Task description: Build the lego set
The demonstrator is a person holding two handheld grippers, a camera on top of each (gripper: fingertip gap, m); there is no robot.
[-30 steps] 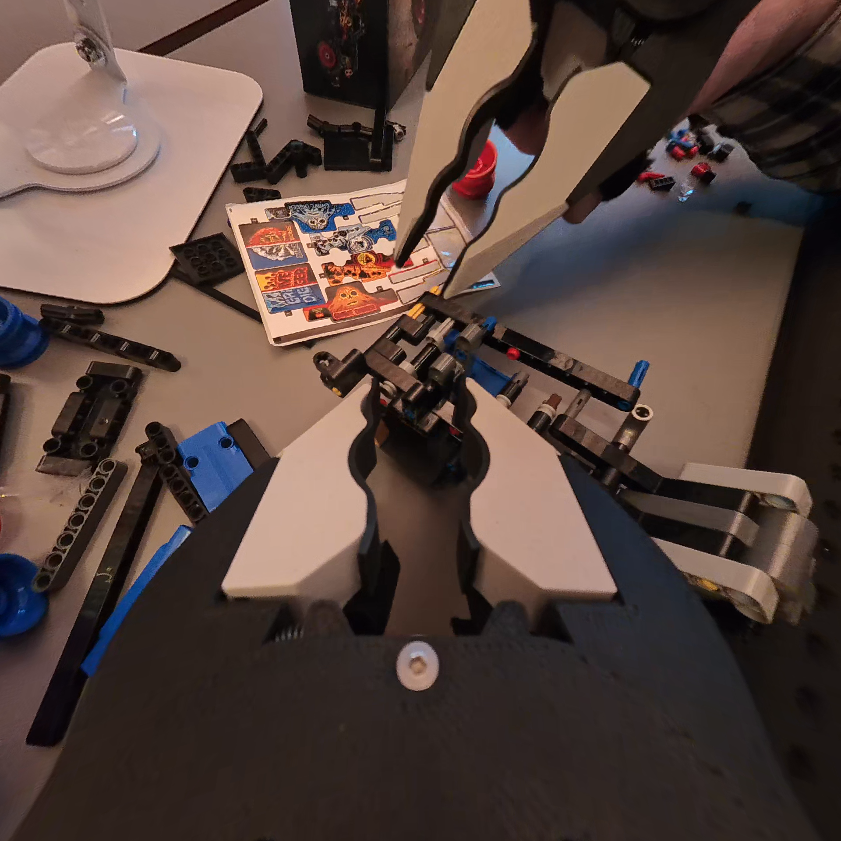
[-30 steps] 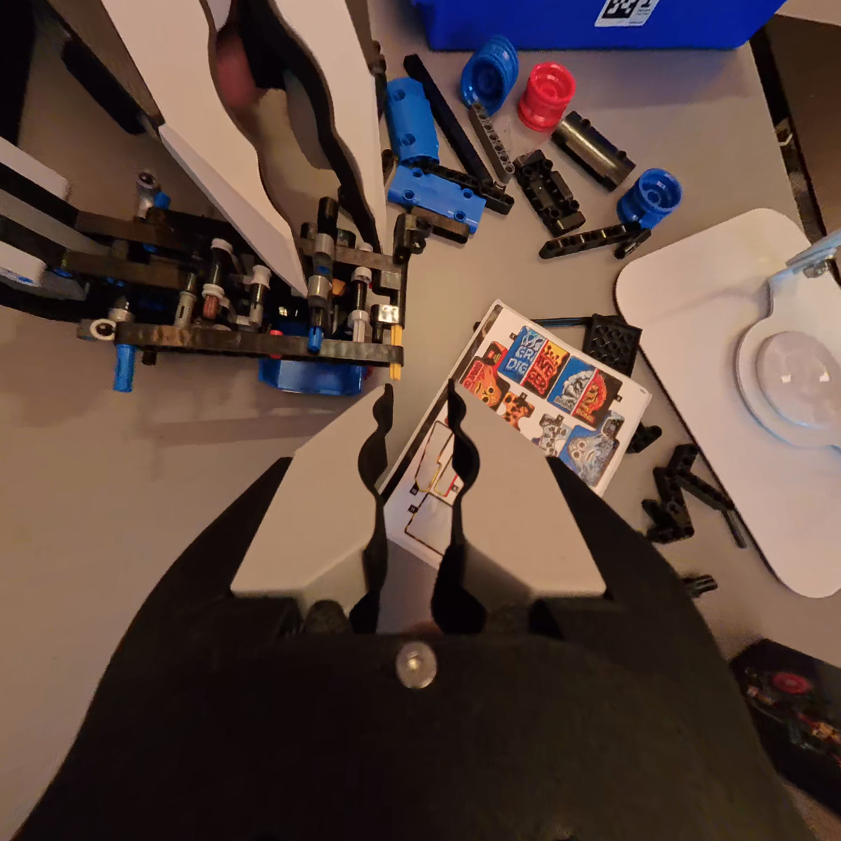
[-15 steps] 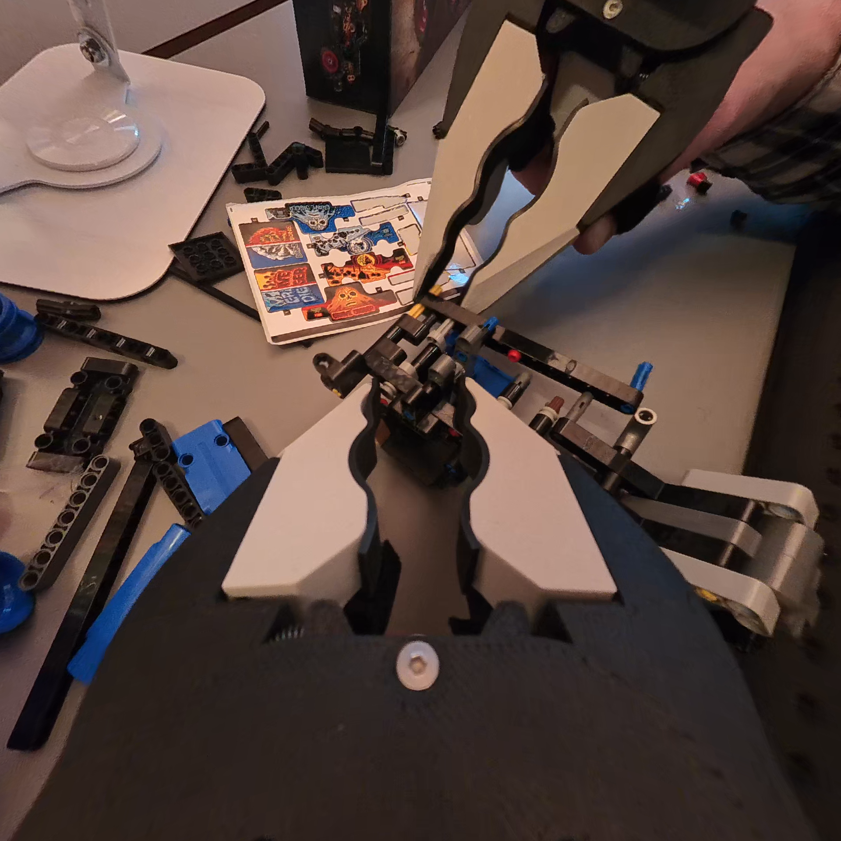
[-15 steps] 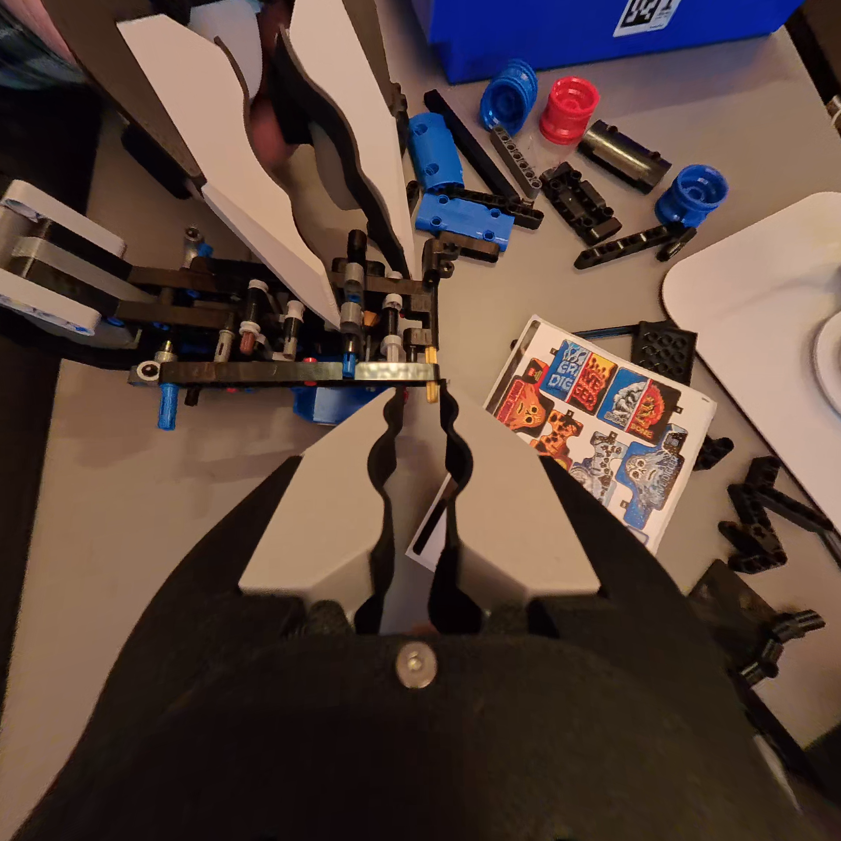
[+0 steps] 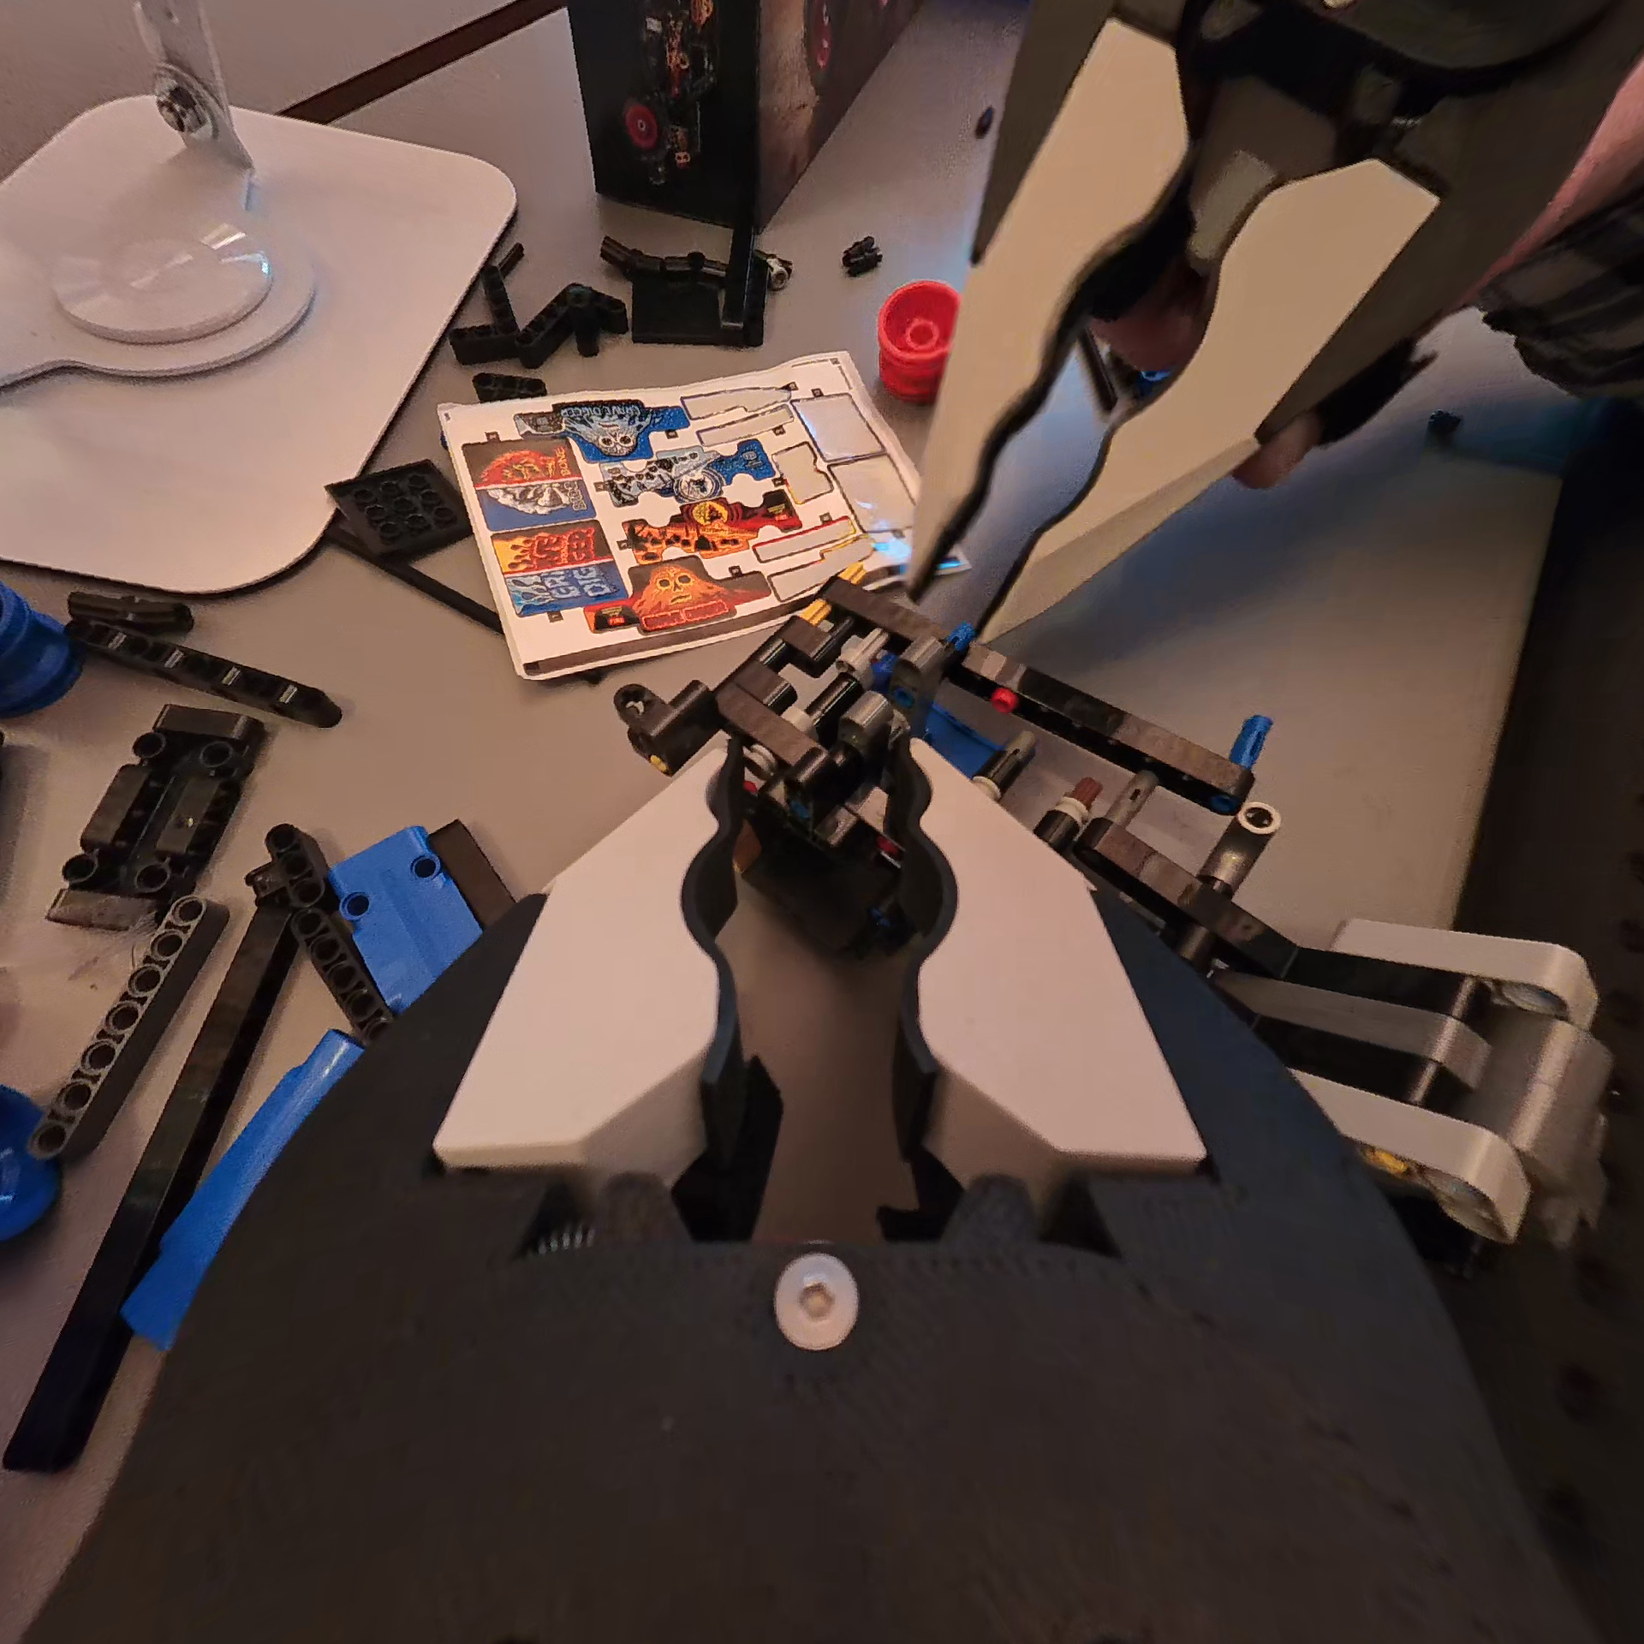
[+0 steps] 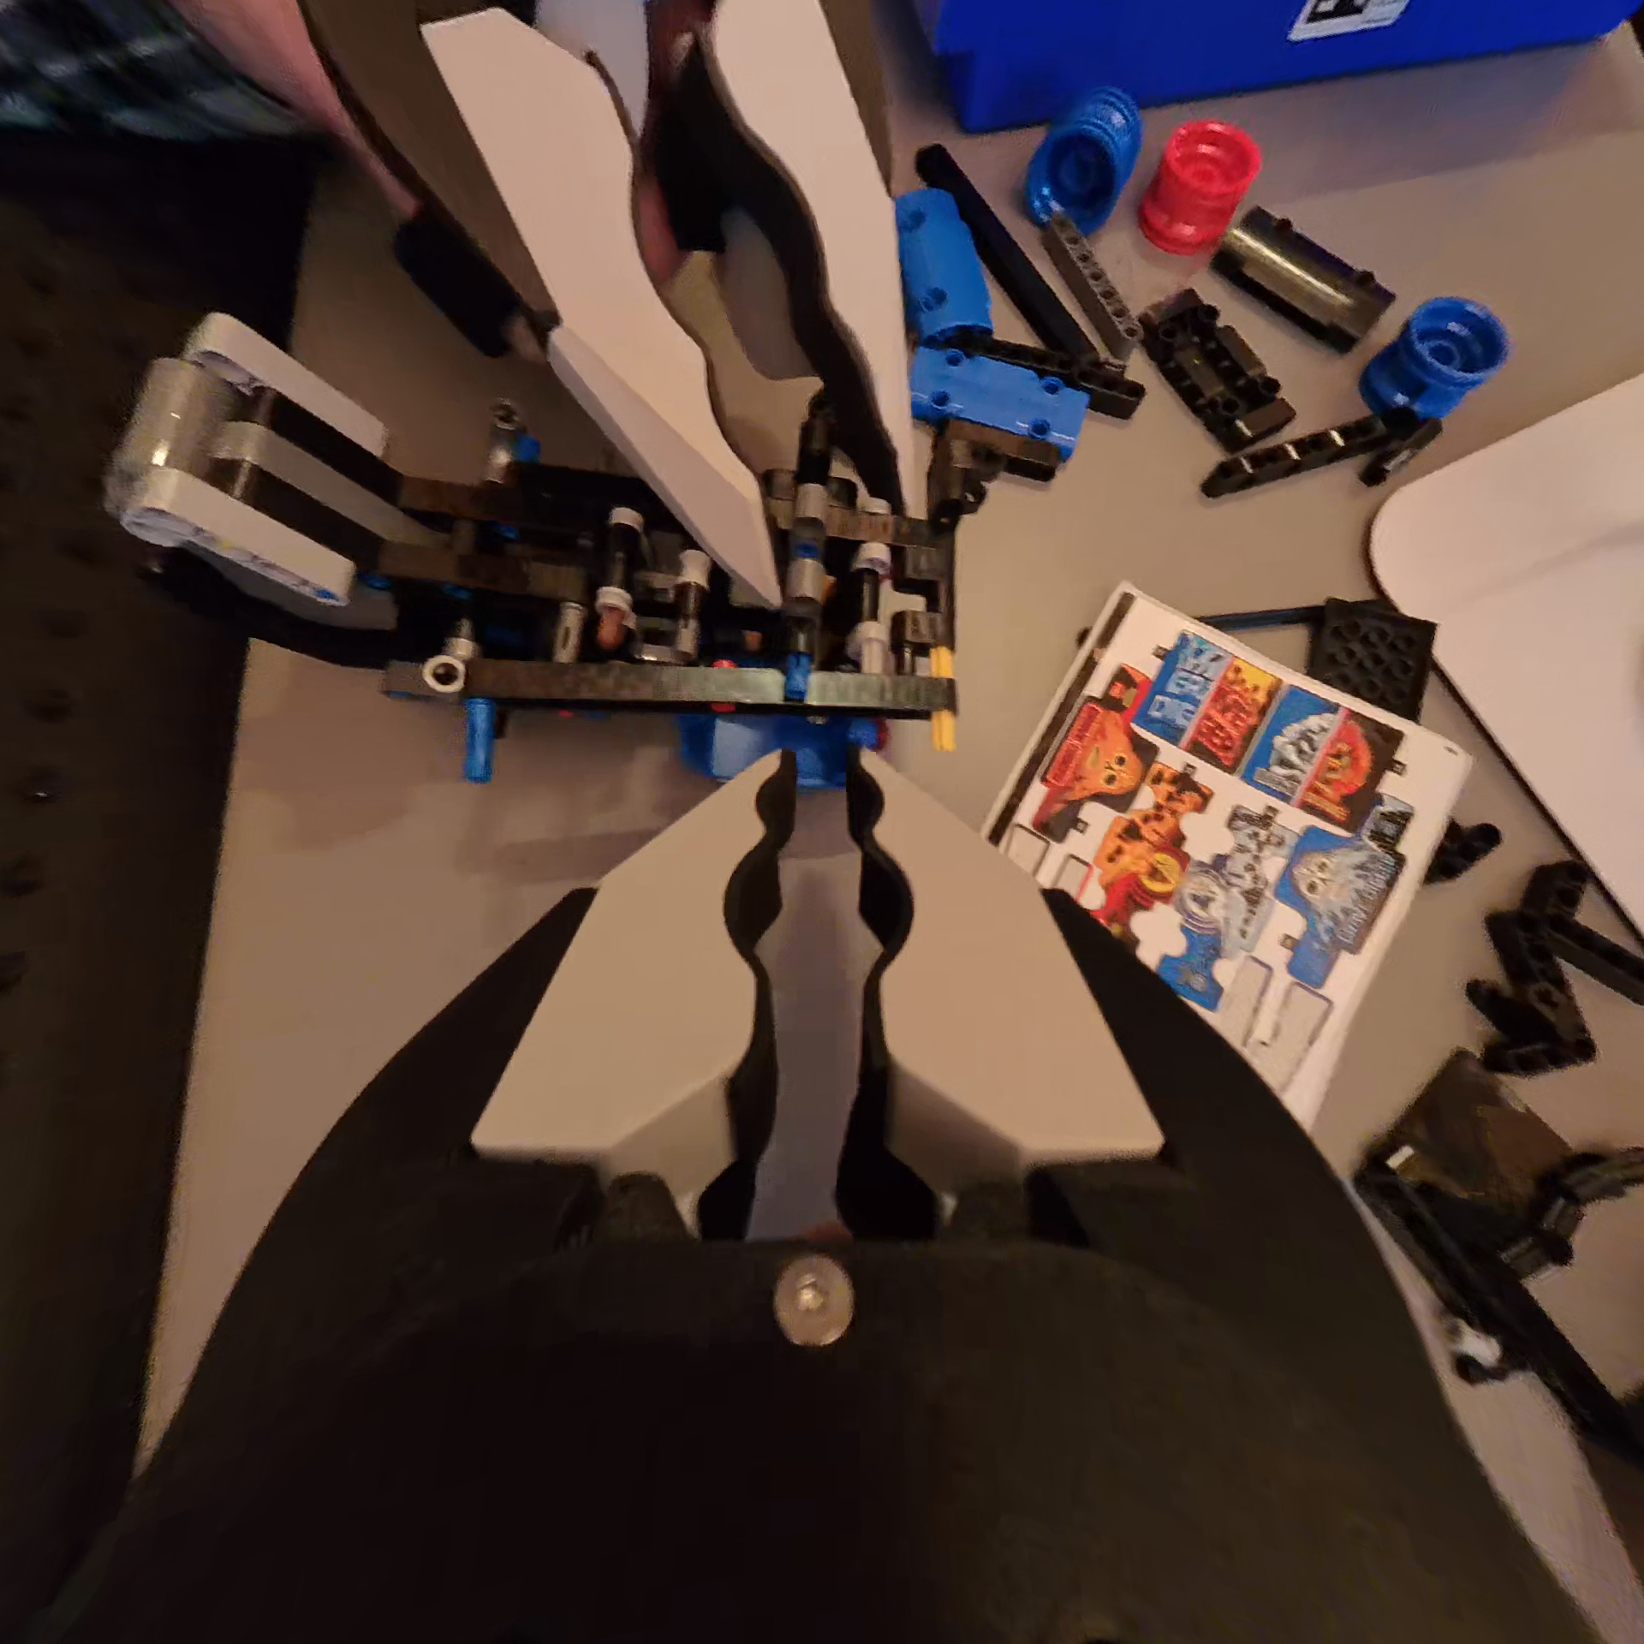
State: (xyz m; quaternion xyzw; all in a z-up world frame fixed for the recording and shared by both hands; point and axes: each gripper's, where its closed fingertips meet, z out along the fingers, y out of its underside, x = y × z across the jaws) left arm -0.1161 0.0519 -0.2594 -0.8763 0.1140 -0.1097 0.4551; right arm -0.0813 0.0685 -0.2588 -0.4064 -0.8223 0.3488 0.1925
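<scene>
Basically mid-build: the half-built lego chassis (image 5: 1005, 765) is sitting on the grey table (image 5: 1290, 623), near its edge, w/ the grey-white end (image 5: 1459, 1067) pointing toward the dark mat. The left gripper (image 5: 814, 774) is pinching the chassis at its black cross-frame end, fingers (image 5: 614, 961) partly spread around the block, pads touching both sides as far as I can tell. The right gripper (image 6: 814, 765) is hovering just beside the long black side beam (image 6: 676, 685), jaws slightly apart, nothing between them; tips looking aimed near the small blue pin (image 6: 798, 680) on that beam, contact unclear (frame is blurry). Handling, judging only: the chassis is looking light, stiff overall but fragile at joints, since pins + axles are sticking out and could be popping loose under side load. Plastic is smooth, so slipping is a risk w/ a narrow pinch. Best hold is probably the black frame beams, not the thin axles or the yellow pin (image 6: 943, 712). The left should be bracing while the right is pushing, else the whole thing is sliding on the table. Loose parts are lying around: sticker sheet (image 5: 676, 507) just beside the chassis, red wheel hub (image 5: 916, 338) behind it, blue panel (image 5: 391, 898) + black beams (image 5: 124, 1023) to the left, blue bin (image 6: 1245, 44) far side.
</scene>
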